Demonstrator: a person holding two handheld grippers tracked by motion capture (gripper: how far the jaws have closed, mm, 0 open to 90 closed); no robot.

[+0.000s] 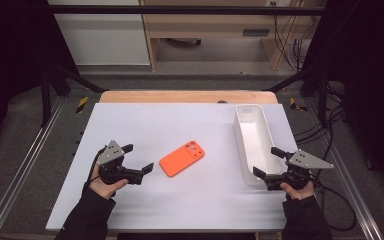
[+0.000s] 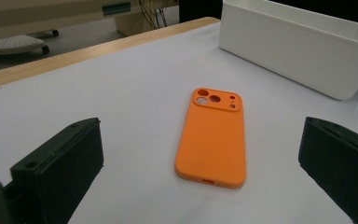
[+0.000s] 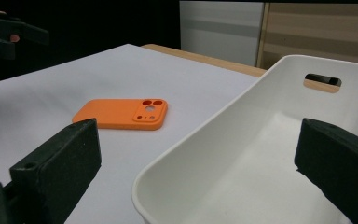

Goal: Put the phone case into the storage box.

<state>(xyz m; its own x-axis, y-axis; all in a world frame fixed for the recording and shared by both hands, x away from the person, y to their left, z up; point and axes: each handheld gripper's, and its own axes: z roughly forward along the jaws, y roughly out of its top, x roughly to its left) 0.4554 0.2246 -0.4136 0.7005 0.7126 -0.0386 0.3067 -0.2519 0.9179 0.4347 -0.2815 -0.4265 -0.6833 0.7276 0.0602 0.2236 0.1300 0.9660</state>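
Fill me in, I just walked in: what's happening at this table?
A person holds a two-jaw gripper in each hand. The left gripper, jaws open, points at an orange phone case lying flat on the white table, untouched. The right gripper, jaws also open, sits at the near end of an empty white bin.

Counter w/ white top, wood edge at far side

White counter [image 1: 180, 120] carries 2 things: orange phone case [image 1: 182, 158] flat near the middle, camera cutouts twd far side; long white bin [image 1: 254, 142] at the right, lengthwise front-to-back, well apart from the case.
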